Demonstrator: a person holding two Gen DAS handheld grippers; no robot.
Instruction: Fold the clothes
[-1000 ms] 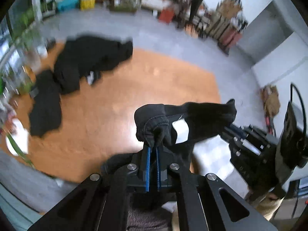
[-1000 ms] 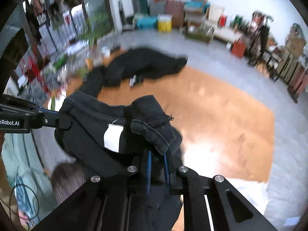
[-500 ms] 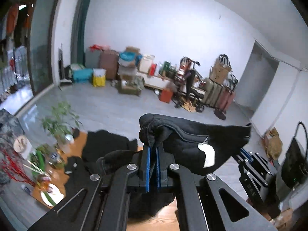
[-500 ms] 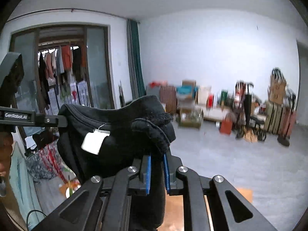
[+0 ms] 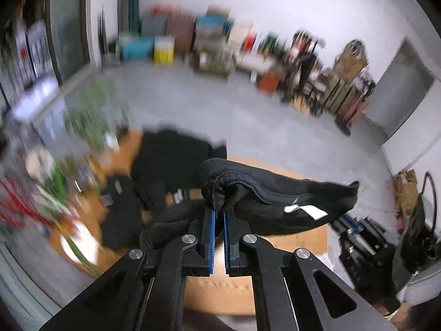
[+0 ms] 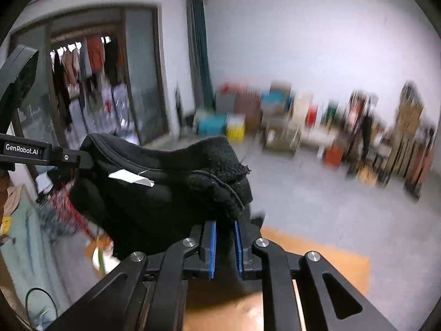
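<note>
A black garment (image 5: 275,201) with a white tag (image 5: 306,210) hangs stretched between my two grippers, above the orange-brown table (image 5: 248,284). My left gripper (image 5: 218,215) is shut on one bunched corner of it. My right gripper (image 6: 224,223) is shut on the other corner (image 6: 220,182), and the tag also shows in the right wrist view (image 6: 131,177). The right gripper's body shows in the left wrist view (image 5: 363,237), and the left one in the right wrist view (image 6: 41,153). Both views are blurred.
More black clothes (image 5: 165,160) lie in a heap at the table's far left. A potted plant (image 5: 93,110), red twigs (image 5: 16,207) and a white dish (image 5: 80,245) stand at the left edge. Boxes and clutter (image 6: 303,127) line the far wall.
Both grippers have tilted back down from pointing at the far wall, so the table and heap show again. The garment stays clamped and stretched between them.
</note>
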